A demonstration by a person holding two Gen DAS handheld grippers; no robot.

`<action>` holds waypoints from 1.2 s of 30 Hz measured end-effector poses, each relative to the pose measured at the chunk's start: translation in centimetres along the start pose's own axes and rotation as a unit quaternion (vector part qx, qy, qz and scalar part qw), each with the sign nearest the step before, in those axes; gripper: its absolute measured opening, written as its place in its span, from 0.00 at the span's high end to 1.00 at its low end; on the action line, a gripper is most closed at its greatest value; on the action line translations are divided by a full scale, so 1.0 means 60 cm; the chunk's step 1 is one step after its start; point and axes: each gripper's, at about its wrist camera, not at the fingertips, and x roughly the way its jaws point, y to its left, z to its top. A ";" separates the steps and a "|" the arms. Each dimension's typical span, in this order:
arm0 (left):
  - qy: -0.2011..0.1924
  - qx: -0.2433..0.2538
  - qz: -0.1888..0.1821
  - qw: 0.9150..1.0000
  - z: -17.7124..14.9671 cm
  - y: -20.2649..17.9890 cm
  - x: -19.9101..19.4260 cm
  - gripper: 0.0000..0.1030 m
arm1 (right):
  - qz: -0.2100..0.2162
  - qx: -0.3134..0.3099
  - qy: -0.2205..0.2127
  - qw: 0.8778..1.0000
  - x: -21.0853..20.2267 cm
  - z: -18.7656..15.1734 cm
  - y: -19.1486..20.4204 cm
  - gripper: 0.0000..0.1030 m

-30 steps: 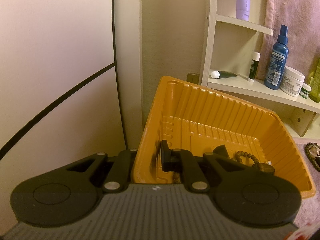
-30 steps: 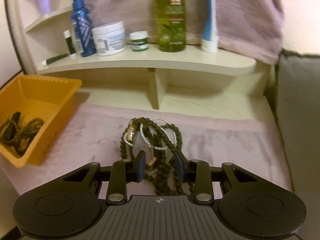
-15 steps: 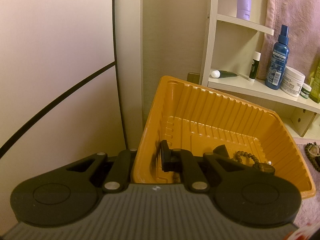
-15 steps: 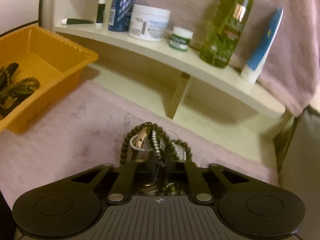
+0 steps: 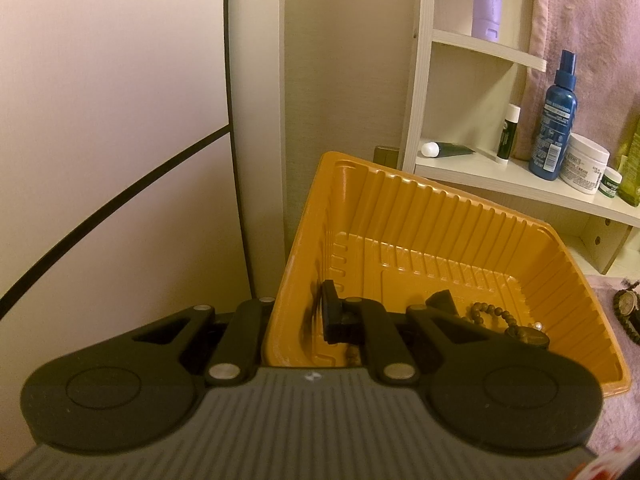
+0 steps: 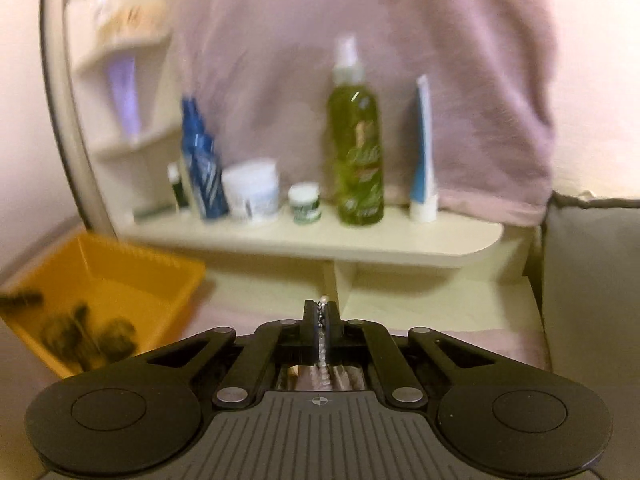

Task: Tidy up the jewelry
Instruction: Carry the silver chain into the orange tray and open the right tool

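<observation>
My left gripper (image 5: 298, 322) is shut on the near left wall of the orange tray (image 5: 440, 236); one finger (image 5: 334, 316) is inside the tray, the other outside. Brown beaded bracelets (image 5: 492, 314) lie in the tray. More jewelry (image 5: 628, 308) lies on the pink mat at the right edge. My right gripper (image 6: 320, 320) is shut on a silver bead chain (image 6: 321, 332), lifted off the mat. The orange tray (image 6: 132, 268) with dark bracelets (image 6: 84, 332) shows blurred at the left.
A cream shelf (image 6: 320, 240) holds a blue spray bottle (image 6: 202, 168), white jar (image 6: 252, 190), small jar (image 6: 306, 202), green bottle (image 6: 354, 148) and tube (image 6: 424, 148). A pink towel (image 6: 440, 60) hangs behind. A grey cushion (image 6: 592, 288) is at right. A wall (image 5: 112, 120) is left of the tray.
My right gripper closed on the chain in the jewelry pile and lifted it up off the mat; the view has swung upward. The left gripper has stayed holding the tray.
</observation>
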 end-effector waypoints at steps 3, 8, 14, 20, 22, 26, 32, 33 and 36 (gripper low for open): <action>-0.001 0.002 0.000 1.000 0.000 0.000 -0.001 0.91 | 0.010 0.025 -0.012 1.000 -0.026 0.019 -0.006 0.97; -0.001 0.001 0.000 1.000 0.000 0.000 -0.002 0.91 | 0.015 0.029 -0.018 0.999 -0.052 0.037 0.001 0.97; -0.003 0.002 -0.002 1.000 0.001 0.000 -0.003 0.91 | 0.046 0.017 -0.014 0.999 -0.057 0.050 0.045 0.97; -0.004 0.003 -0.004 1.000 0.003 0.001 -0.005 0.91 | 0.121 0.008 -0.006 0.993 -0.021 0.063 0.120 0.97; -0.004 0.002 -0.005 1.000 0.003 0.002 -0.006 0.91 | 0.145 0.003 0.000 0.989 -0.005 0.065 0.150 0.97; -0.005 0.003 -0.007 1.000 0.004 0.003 -0.010 0.92 | 0.191 -0.001 0.014 0.982 0.036 0.065 0.210 0.97; -0.005 0.003 -0.010 1.000 0.005 0.005 -0.014 0.92 | 0.228 -0.003 0.049 0.973 0.113 0.051 0.294 0.97; -0.005 0.003 -0.009 1.000 0.005 0.005 -0.014 0.92 | 0.229 -0.003 0.056 0.972 0.127 0.046 0.305 0.97; -0.005 0.002 -0.010 1.000 0.005 0.006 -0.015 0.92 | 0.228 0.001 0.082 0.970 0.163 0.030 0.326 0.97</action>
